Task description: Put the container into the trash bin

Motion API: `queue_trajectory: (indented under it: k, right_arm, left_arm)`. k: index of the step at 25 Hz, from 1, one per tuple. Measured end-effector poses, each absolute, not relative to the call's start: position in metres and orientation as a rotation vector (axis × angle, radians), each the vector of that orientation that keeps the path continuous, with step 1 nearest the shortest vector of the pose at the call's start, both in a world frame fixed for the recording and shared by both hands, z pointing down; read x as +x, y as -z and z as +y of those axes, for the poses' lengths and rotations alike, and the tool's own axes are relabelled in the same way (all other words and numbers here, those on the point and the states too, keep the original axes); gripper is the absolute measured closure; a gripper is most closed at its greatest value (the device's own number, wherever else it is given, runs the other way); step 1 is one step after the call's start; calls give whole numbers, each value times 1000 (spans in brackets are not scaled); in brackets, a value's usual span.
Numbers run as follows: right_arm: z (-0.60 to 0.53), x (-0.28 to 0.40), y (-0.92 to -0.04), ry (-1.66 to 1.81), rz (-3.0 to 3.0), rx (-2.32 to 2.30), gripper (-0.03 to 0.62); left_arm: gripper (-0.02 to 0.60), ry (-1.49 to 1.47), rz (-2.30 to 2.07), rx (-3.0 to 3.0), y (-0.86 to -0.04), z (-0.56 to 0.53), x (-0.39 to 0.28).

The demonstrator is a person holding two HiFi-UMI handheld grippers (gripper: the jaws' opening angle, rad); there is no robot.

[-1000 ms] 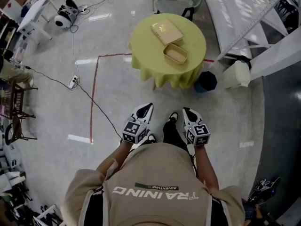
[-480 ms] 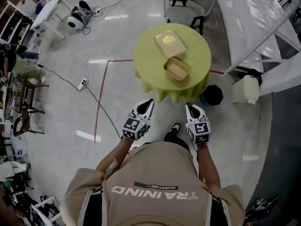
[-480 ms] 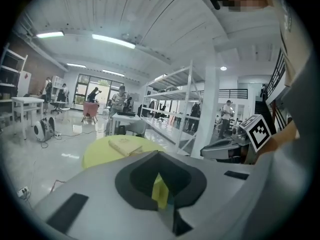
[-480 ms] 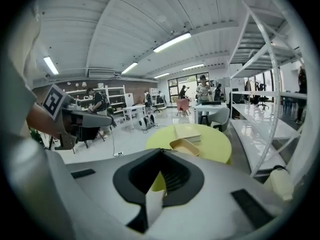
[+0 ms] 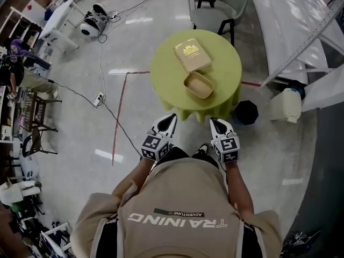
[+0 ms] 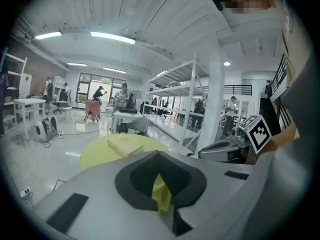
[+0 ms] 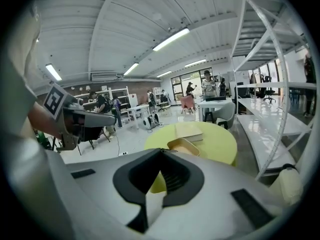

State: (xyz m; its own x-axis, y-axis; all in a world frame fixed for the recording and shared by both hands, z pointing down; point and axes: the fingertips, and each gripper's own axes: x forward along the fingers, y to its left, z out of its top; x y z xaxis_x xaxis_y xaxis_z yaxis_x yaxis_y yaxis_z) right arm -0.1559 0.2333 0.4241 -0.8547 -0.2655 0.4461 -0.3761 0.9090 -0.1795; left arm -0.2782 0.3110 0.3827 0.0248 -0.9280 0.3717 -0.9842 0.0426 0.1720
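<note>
Both pairs of jaws are closed tip to tip with nothing between them. My left gripper [image 5: 170,117] and right gripper [image 5: 215,121] sit side by side at lower centre of the head view, pointing up-frame at the round table [image 5: 223,63] with its yellow-green cloth. The open tan container [image 5: 198,85] rests on the table's near half, just below a flat tan box [image 5: 192,55]. At the right edge a white lidded bin [image 5: 286,105] stands on the floor, with a dark round tub [image 5: 246,112] between it and the table.
</note>
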Motion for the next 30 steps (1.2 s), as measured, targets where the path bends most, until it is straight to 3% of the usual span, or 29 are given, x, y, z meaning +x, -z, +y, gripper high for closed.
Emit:
queue_trajectory:
  k: [30]
  right_arm:
    - [121, -307, -438, -402, -2523, 494, 591]
  left_arm:
    - [580, -143, -1765, 2066, -403, 156, -421]
